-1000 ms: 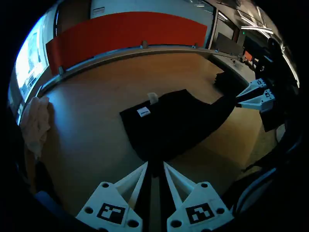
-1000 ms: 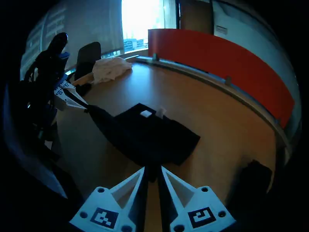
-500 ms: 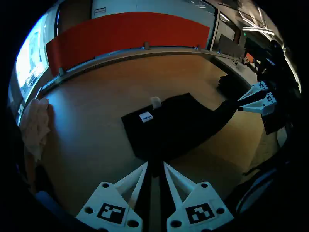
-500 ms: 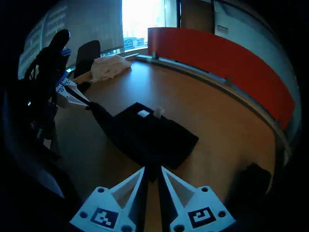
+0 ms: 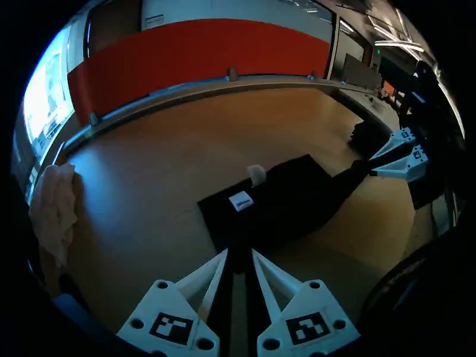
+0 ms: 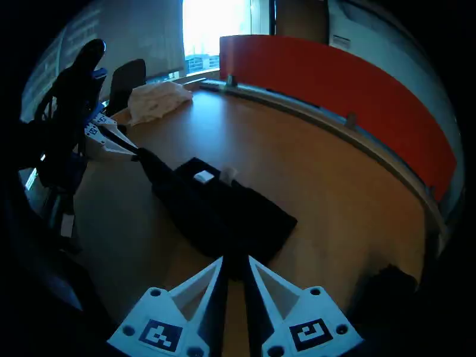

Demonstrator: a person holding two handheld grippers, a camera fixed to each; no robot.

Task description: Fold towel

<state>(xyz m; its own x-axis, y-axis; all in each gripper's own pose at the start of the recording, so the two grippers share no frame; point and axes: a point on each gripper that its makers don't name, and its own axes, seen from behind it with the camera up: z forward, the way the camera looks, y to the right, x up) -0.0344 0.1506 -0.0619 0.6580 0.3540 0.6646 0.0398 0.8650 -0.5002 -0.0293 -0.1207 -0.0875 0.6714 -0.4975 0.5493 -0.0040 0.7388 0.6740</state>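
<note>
1 towel (black) stretches between left gripper and right gripper.

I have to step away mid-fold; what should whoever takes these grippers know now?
Left gripper: jaws shut on one near corner of the black towel.
Right gripper: jaws shut on the other corner.
The rest lies on the wooden table, white tag up.
Done: both corners gripped.
Left: probably carry them over to the far edge, then release.
</note>
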